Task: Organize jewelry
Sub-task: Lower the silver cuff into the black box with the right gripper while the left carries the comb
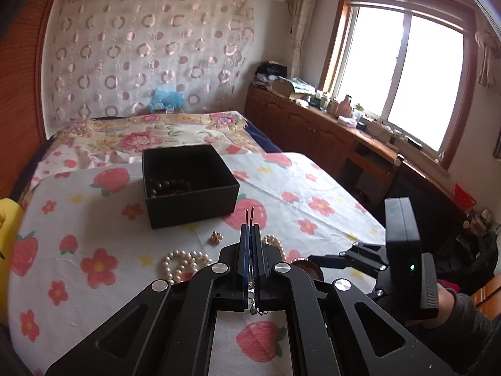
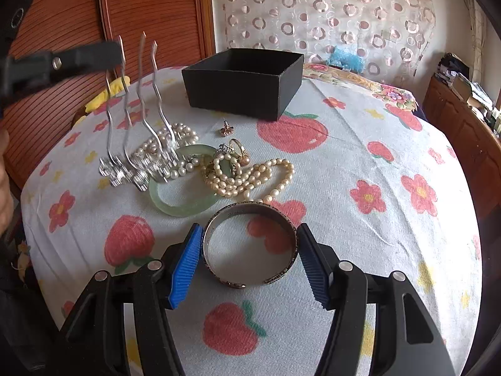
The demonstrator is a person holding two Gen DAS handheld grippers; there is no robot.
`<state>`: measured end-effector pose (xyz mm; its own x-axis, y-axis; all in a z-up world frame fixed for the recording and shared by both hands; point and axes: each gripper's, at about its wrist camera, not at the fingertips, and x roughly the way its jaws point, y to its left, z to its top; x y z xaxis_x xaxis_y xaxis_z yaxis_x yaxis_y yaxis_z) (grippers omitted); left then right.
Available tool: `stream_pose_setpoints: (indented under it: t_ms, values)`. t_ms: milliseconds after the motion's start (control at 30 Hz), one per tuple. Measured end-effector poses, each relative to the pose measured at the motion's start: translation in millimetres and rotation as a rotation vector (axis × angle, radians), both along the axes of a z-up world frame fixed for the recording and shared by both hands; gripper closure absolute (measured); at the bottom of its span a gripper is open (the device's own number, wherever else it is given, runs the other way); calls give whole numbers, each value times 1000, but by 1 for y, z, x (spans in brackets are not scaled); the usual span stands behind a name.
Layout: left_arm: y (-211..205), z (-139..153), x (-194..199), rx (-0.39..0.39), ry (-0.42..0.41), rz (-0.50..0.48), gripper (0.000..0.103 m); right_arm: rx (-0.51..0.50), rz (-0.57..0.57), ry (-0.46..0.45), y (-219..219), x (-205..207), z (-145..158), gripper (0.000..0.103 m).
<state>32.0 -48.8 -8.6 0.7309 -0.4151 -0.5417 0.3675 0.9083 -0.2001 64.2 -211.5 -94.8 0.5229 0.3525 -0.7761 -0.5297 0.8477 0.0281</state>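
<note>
My left gripper (image 1: 250,232) is shut on a silver hair comb (image 2: 137,144) with wavy prongs and holds it by the prong tips above the table; it hangs at the left of the right wrist view. A black open box (image 1: 188,185) holds dark wooden beads (image 1: 170,186); the box also shows in the right wrist view (image 2: 244,83). My right gripper (image 2: 249,261) is open, its blue pads either side of a silver cuff bangle (image 2: 250,244) lying on the cloth. Pearl strands (image 2: 250,178), a jade bangle (image 2: 178,194), rings (image 2: 238,152) and a flower earring (image 2: 226,129) lie between.
The table wears a strawberry and flower cloth (image 2: 391,163). A bed with a floral cover (image 1: 150,134) stands behind it. Wooden cabinets (image 1: 313,125) run under the window at the right. A yellow object (image 1: 9,219) sits at the left table edge.
</note>
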Motion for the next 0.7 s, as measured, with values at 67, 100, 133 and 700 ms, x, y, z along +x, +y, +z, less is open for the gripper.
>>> stream_pose_setpoints:
  t_ms: [67,100,133,700]
  values:
    - [4,5,-1,3,-16,11,102,-13,4,-5,1,0,-1,39]
    - [6,7,-1,5,-24,20,102,-17,5,-9,1,-1,-1,40]
    - [9,9,-1,7,-31,29,102,-17,8,-9,1,-1,-1,40]
    - [51,24,20,24,-70,141,102,25,56,-138,20,29,57,40]
